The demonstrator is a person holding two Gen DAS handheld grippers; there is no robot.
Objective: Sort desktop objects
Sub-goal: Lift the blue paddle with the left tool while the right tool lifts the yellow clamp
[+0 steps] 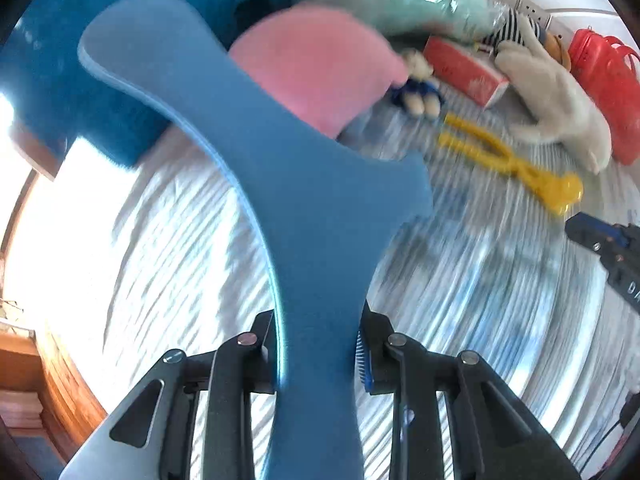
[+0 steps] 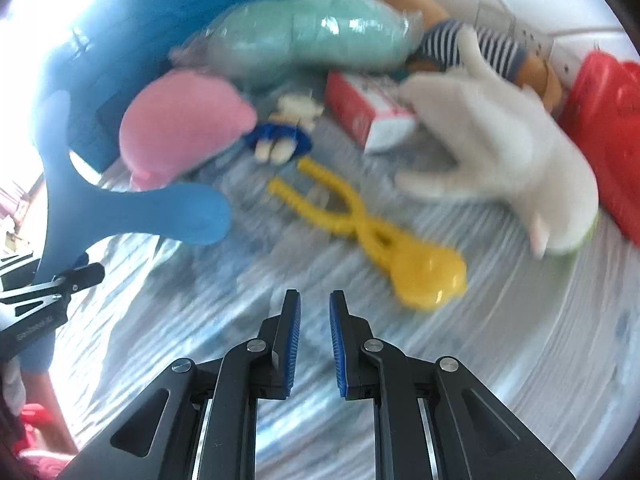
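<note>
gripping the narrow stem of a flat blue y-shaped foam piece (image 1: pixel 256 184), the left gripper (image 1: pixel 320 344) holds it lifted above the pale striped cloth (image 1: pixel 460 280). the right gripper (image 2: pixel 315 320) has its blue-padded fingers (image 2: pixel 294 344) drawn near each other with nothing between them, just short of a yellow plastic scissor-handled scoop (image 2: pixel 384 236). behind lie a pink plush cushion (image 2: pixel 184 124) and a white plush toy (image 2: pixel 512 160).

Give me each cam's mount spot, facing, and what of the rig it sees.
Left wrist: on the left gripper, looking steeply down its fingers, shut on a blue Y-shaped foam piece; right gripper at the right edge.
Right wrist: on the right gripper, tilted down at the striped cloth; fingers near together, nothing between them.
Shared: foam piece, yellow tongs, pink plush, white plush.
</note>
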